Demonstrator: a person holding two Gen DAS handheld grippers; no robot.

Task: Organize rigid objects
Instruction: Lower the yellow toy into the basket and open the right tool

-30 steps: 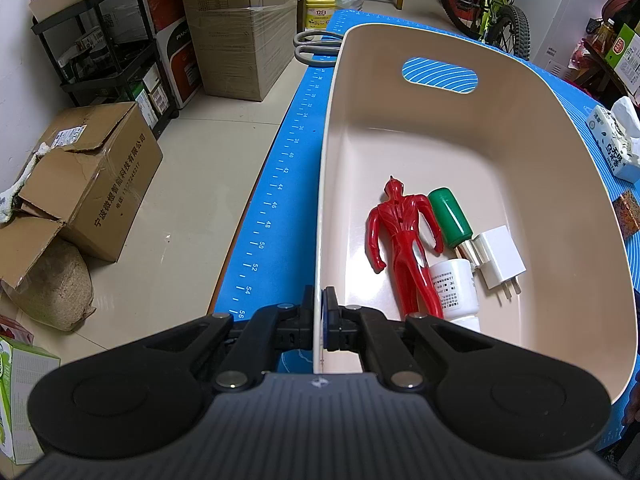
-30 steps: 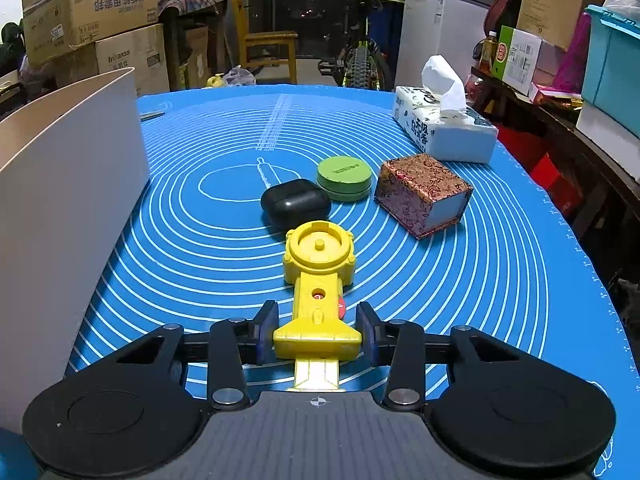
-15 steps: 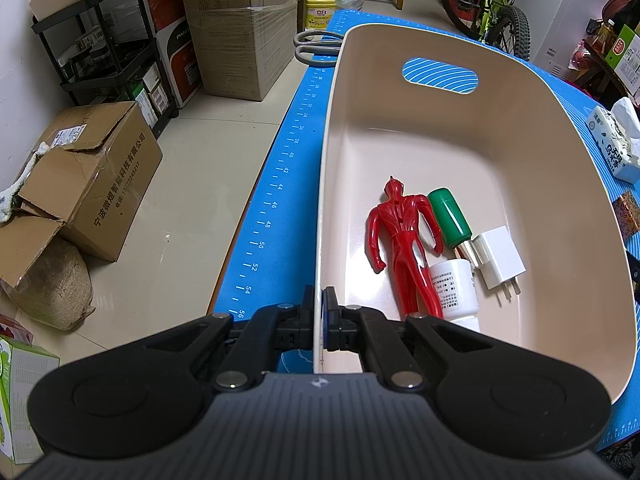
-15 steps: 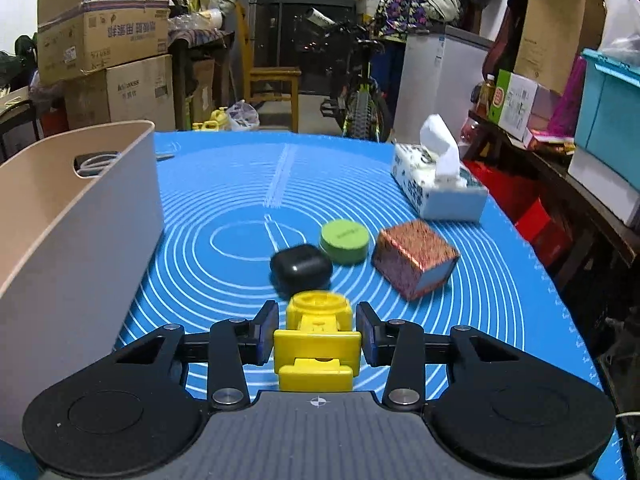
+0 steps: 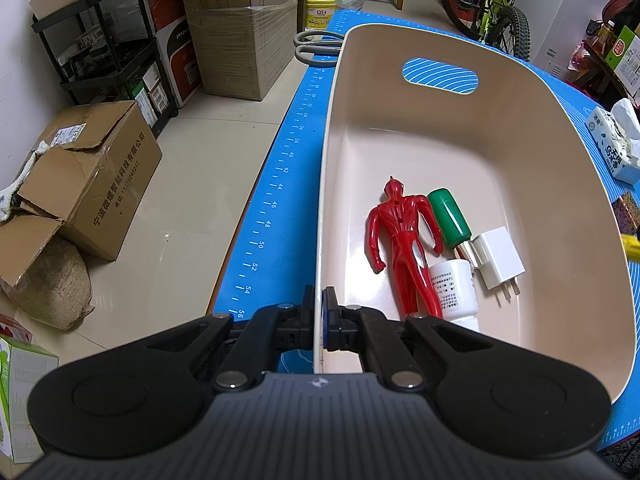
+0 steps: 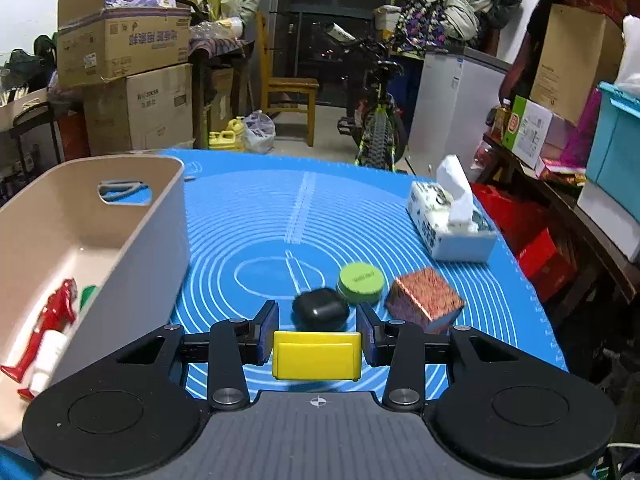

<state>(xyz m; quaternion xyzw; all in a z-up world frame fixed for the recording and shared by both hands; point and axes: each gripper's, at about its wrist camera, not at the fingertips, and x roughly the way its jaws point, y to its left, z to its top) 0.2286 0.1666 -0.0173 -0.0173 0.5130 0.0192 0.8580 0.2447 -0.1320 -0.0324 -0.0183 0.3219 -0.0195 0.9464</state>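
Left gripper (image 5: 319, 312) points steeply down at the near left edge of the bin (image 5: 520, 152), jaws pressed together on the bin's thin wall, one finger outside, one inside. Right gripper (image 6: 317, 330) is tilted down less steeply, held above the blue mat (image 6: 256, 224), jaws pinching a yellow toy (image 6: 317, 355) by its flat sides; only the toy's blocky end shows, the rest is hidden under the gripper body. The toy is off the mat, just to the right of the bin; a yellow sliver at the right edge of the left view is probably the same toy, hard to tell. The bin is beige, with a handle cutout in the far wall, and sits on the mat at the table's left side. Inside, near the front: red figure (image 5: 404, 240) lying face up, green cap piece (image 5: 448, 216) just beside its arm, white charger (image 5: 498, 258) prongs toward the camera, white bottle (image 5: 454, 288) touching the figure's leg. On the mat outside the bin: black case (image 6: 320, 309), green tin (image 6: 360, 280) touching behind it, patterned box (image 6: 424, 296) to the right, tissue box (image 6: 448, 224) farther back. Scissors (image 5: 316, 44) lie behind the bin's far end.
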